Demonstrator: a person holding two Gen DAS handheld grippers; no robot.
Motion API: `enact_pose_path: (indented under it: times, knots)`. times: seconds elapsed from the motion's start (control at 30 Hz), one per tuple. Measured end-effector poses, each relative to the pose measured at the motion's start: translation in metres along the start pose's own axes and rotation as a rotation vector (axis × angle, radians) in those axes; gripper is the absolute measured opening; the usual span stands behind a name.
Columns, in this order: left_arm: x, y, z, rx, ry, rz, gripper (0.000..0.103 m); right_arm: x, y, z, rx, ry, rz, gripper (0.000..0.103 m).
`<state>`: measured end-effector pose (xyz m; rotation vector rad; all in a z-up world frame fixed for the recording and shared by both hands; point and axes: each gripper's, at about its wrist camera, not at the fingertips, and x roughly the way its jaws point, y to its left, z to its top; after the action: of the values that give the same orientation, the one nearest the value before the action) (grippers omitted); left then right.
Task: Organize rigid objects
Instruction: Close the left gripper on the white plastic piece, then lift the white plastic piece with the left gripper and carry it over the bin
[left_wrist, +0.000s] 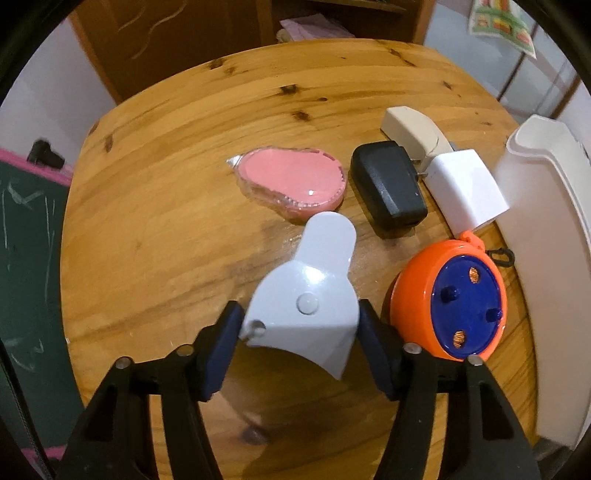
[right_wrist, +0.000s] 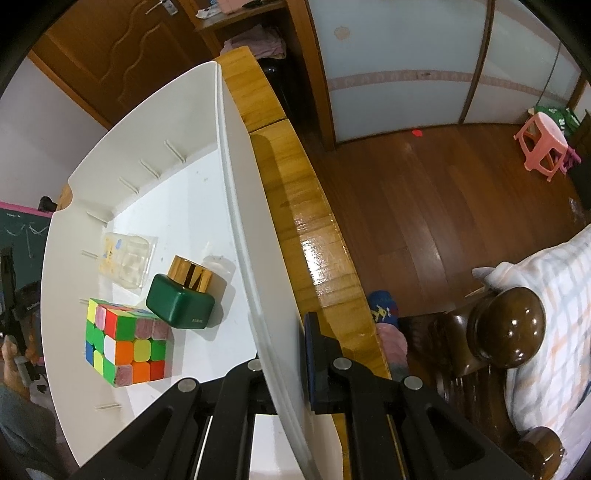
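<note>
White bin (right_wrist: 155, 147) with cube (right_wrist: 125, 343), green bottle (right_wrist: 181, 302); right claw (right_wrist: 284, 369) clamped on its wall, left claw (left_wrist: 301, 325) gripping grey piece (left_wrist: 306, 295).

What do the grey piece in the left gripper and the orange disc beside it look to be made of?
Grey piece: apparently hard moulded plastic, glossy; it shows a sharp light glint and a moulded round stud. Orange disc: also glossy plastic by its look, with a blue face; the two copper-coloured spots on it may be metal, too small to tell.

Left hand-held gripper (left_wrist: 301, 325) clamped, pointing down — right hand-held gripper (right_wrist: 286, 373) pinched shut.
</note>
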<state>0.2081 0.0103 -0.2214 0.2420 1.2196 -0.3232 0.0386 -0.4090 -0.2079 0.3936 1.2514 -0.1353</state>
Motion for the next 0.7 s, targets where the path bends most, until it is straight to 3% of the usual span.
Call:
enact_pose_path:
  times: [0.23,0.47,0.7]
  knots:
    - [-0.011,0.002,-0.017,-0.074,-0.022,0.072,0.064,0.000,0.004,-0.003,-0.021,-0.006,-0.019,0.006]
    - [-0.078,0.003,-0.044,-0.184,-0.107,0.025,0.064,-0.001,0.006,-0.005,-0.019,-0.011,-0.018,0.006]
    - [-0.156,-0.043,-0.057,-0.146,-0.230,-0.042,0.064,-0.003,0.009,-0.006,-0.030,-0.013,-0.026,0.006]
